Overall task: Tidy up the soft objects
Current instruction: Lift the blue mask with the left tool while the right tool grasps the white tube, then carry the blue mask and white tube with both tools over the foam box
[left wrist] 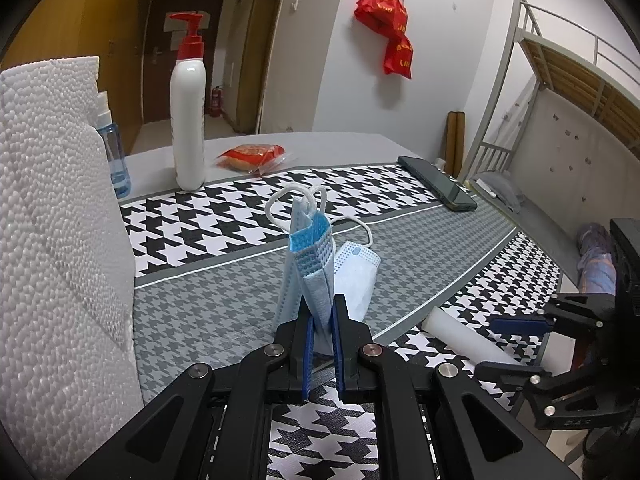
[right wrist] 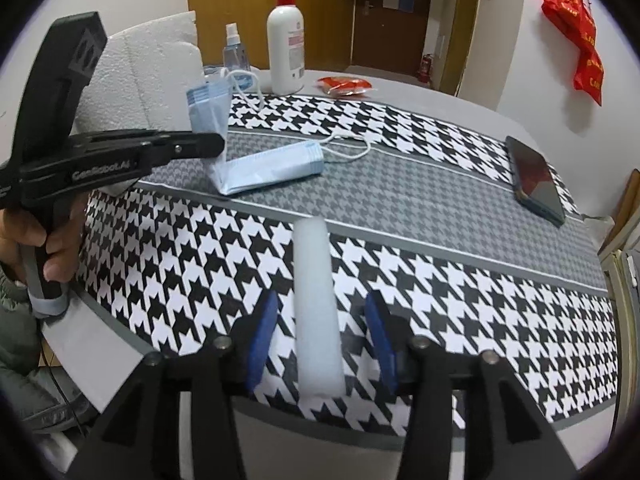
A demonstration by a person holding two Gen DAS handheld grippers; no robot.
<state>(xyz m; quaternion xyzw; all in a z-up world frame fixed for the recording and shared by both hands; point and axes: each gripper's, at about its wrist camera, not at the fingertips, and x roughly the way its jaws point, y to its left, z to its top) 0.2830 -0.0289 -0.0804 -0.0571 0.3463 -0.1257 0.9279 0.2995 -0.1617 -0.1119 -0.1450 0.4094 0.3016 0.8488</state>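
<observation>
A stack of light blue face masks (left wrist: 316,280) stands folded on the houndstooth tablecloth (left wrist: 224,292), ear loops on top. My left gripper (left wrist: 322,314) is shut on its lower end. From the right wrist view the same masks (right wrist: 272,168) bend at the left gripper (right wrist: 218,144), one half lying flat. A white foam roll (right wrist: 316,300) lies between the fingers of my right gripper (right wrist: 320,308), which is open: both blue pads (right wrist: 262,336) stand clear of the roll. In the left wrist view the roll (left wrist: 456,334) shows at the right, with the right gripper (left wrist: 510,346) around its end.
A white pump bottle (left wrist: 188,120) with a red top, a blue spray bottle (left wrist: 116,160) and a red snack packet (left wrist: 252,156) stand at the back. A dark phone (right wrist: 536,176) lies at the right. A big white foam block (left wrist: 52,220) fills the left. A hand (right wrist: 44,240) holds the left gripper.
</observation>
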